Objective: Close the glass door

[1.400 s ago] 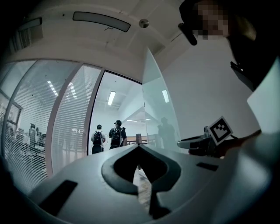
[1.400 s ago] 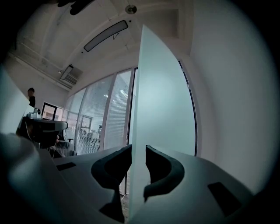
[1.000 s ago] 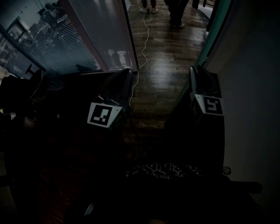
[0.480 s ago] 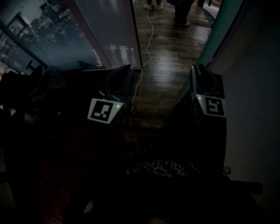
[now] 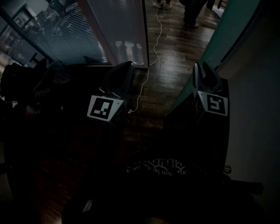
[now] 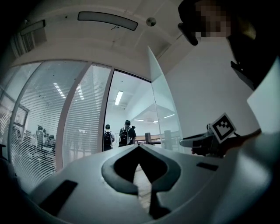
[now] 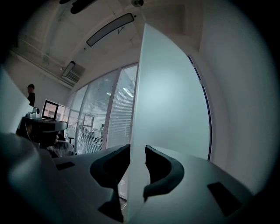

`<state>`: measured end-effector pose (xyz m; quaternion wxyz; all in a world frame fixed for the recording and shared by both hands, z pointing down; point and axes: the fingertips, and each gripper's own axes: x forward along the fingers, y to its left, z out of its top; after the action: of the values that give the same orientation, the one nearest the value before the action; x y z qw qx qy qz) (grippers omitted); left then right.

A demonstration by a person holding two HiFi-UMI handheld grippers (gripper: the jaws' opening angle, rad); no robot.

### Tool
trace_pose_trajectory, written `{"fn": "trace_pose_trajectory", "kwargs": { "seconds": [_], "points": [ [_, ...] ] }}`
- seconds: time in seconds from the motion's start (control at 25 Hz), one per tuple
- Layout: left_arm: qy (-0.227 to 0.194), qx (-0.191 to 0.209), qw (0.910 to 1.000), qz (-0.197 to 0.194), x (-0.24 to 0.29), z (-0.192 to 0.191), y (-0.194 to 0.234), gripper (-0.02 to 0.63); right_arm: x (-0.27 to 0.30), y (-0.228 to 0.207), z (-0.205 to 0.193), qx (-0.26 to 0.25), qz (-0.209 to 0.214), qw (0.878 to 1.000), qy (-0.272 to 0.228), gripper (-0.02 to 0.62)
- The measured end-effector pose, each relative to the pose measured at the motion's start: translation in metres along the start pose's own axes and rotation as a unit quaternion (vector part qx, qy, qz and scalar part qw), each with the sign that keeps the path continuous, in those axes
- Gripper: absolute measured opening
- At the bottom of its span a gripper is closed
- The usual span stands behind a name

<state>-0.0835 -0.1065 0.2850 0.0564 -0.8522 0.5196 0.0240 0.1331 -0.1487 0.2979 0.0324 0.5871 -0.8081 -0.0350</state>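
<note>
The glass door [image 7: 170, 109] stands ajar, its free edge running up between the jaws of my right gripper [image 7: 138, 151]. Those jaws are opening and a thin gap shows beside the glass. From the head view the door is a greenish edge [image 5: 221, 41] against the white wall, with the right gripper [image 5: 204, 70] at it, prongs spread. My left gripper [image 5: 121, 72] hangs to the left over dark wood floor. In the left gripper view its tips [image 6: 139, 148] meet with nothing held. That view also shows the door [image 6: 159, 100] and the right gripper [image 6: 205, 142].
A glass wall with blinds [image 5: 65, 35] and its post border the doorway on the left. A white cable [image 5: 151, 48] trails along the floor into the corridor, where people stand [image 5: 192, 13]. Dark chairs or bags [image 5: 26, 83] sit at the left. A monitor [image 7: 50, 109] stands behind.
Both grippers have moved forward toward the doorway, with the wall post and cable drawing nearer in the head view. The right gripper's prongs look wider apart than before.
</note>
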Motion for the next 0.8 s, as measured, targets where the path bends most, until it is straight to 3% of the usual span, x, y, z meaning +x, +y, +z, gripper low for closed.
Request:
{"fn": "trace_pose_trajectory", "kwargs": {
  "seconds": [0.8],
  "points": [
    [0.01,-0.01,0.9992,0.038,0.0,-0.017,0.082,0.002,0.082,0.041,0.004,0.0,0.016,1.0,0.002,0.107]
  ]
}}
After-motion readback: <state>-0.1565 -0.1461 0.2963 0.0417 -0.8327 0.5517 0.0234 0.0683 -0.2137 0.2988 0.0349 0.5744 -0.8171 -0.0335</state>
